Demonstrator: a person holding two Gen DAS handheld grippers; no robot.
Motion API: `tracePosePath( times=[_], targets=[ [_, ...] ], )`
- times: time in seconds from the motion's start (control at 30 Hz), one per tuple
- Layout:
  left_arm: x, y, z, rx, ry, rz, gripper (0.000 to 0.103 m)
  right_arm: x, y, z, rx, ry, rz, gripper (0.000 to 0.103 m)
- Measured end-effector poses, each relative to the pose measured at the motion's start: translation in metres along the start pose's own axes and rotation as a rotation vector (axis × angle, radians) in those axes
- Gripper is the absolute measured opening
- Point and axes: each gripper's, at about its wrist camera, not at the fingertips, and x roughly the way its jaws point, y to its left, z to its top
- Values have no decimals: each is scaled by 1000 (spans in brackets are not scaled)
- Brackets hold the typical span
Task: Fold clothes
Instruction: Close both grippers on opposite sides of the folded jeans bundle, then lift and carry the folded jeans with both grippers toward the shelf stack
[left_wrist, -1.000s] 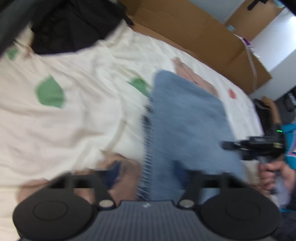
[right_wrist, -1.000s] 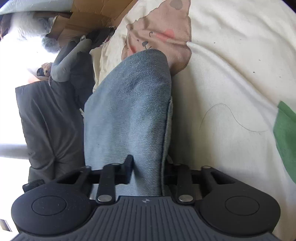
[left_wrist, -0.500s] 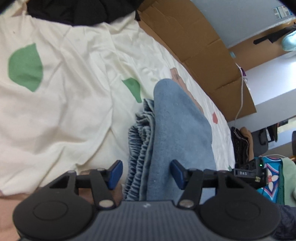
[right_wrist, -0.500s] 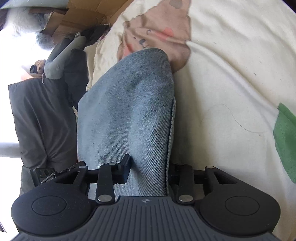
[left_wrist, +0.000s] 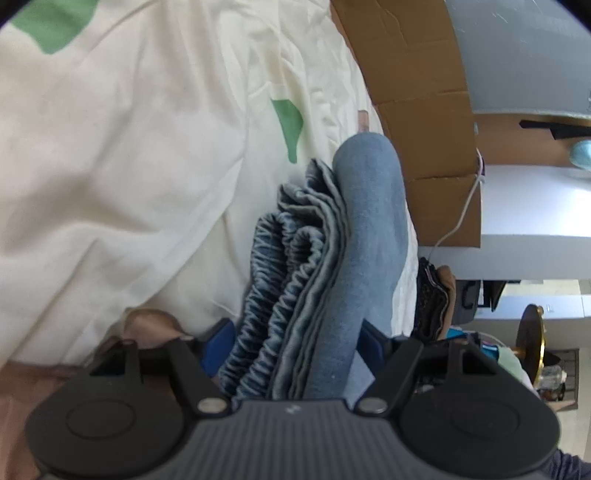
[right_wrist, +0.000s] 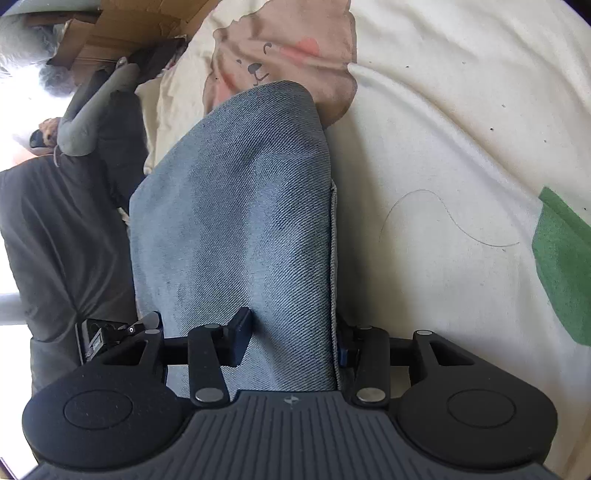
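Left tongs (left_wrist: 295, 341) clamp the folded jeans (left_wrist: 332, 258) at the gathered waistband; right tongs (right_wrist: 291, 336) pinch the other end. A second ago the bundle swung, blurred; now it hangs steady, folded, over the cream bedsheet (left_wrist: 129, 147). Cardboard (left_wrist: 417, 110) stands beyond.

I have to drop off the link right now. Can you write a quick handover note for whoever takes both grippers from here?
Left gripper: shut on the folded denim garment, at the end with the gathered elastic waistband.
Right gripper: shut on the same garment's other end.
Garment sits on the cream bedsheet, beside its bear print.
Done: garment folded into a stacked bundle.
Left: probably set it flat, release, and check for more clothes.
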Motion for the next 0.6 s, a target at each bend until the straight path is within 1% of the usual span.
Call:
tracePosePath(
  times=[0.1,0.17,0.27,0.43,0.5,0.6],
  targets=[
    [5,0,6,-7,25,-8,74,1,1,-2,5,-7,-1,52],
    [6,-5,7,18,28,-1,74,0,1,-3,16,-14,6,51],
    [7,-12,9,59,29,4,70,0,4,-4,5,-17,3,49],
    [11,-13,16,73,40,-12,67,1,12,-3,-22,-19,-9,49],
    [14,-13,19,74,44,-17,68,2,15,-3,-33,-20,-14,50],
    [21,-14,23,66,57,-22,71,0,19,-4,-45,-26,-8,52]
  ],
)
